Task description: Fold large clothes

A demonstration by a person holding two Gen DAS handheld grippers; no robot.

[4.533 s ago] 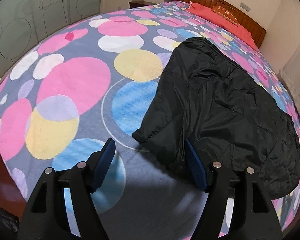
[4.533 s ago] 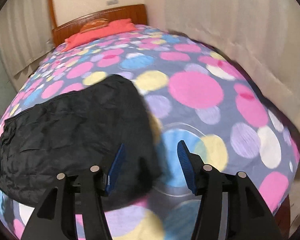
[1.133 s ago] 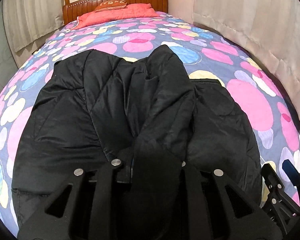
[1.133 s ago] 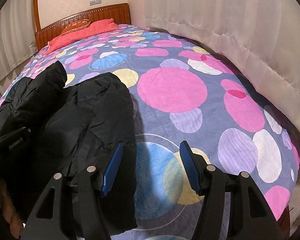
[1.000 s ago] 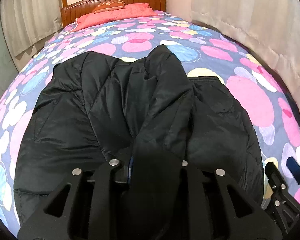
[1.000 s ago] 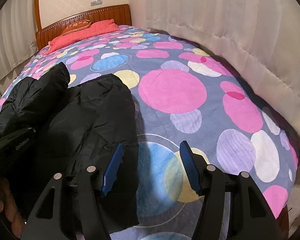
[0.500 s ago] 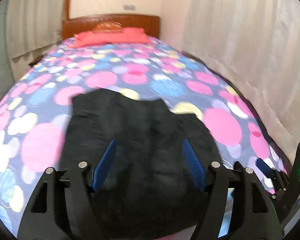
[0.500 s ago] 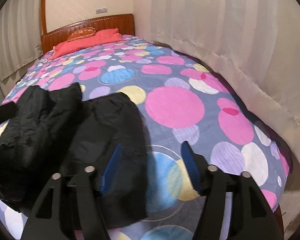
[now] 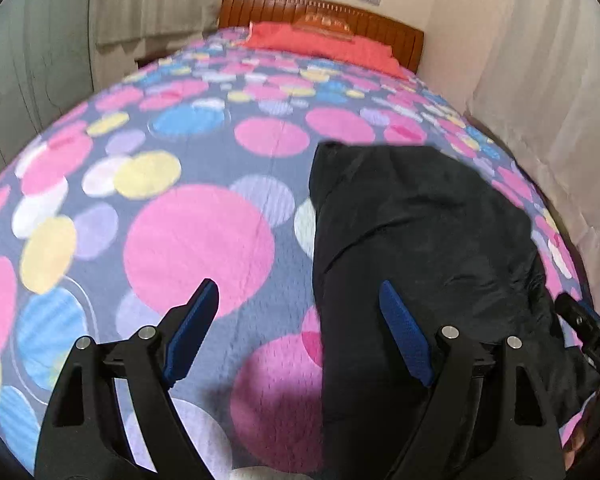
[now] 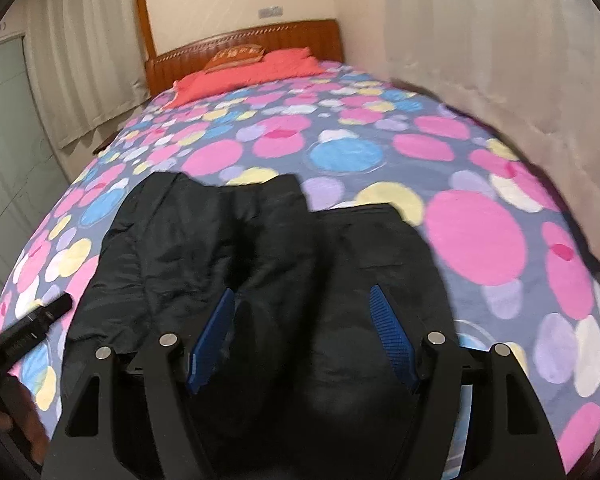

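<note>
A black quilted jacket (image 9: 412,240) lies folded lengthwise on the spotted bedspread (image 9: 196,236). In the right wrist view the jacket (image 10: 260,248) fills the middle, with a sleeve laid along its length. My left gripper (image 9: 296,320) is open and empty, above the bedspread at the jacket's left edge; its right finger is over the fabric. My right gripper (image 10: 300,332) is open and empty, above the jacket's near end. Part of the other gripper shows at the edge of each view.
Red pillows (image 10: 252,68) and a wooden headboard (image 10: 244,44) are at the far end of the bed. Curtains (image 9: 552,92) hang close along the bed's right side. A glass wardrobe (image 9: 28,52) stands to the left.
My left gripper has let go of the jacket sleeve, opened, and swung left off the jacket. My right gripper has moved left, from the jacket's right edge to over its near end.
</note>
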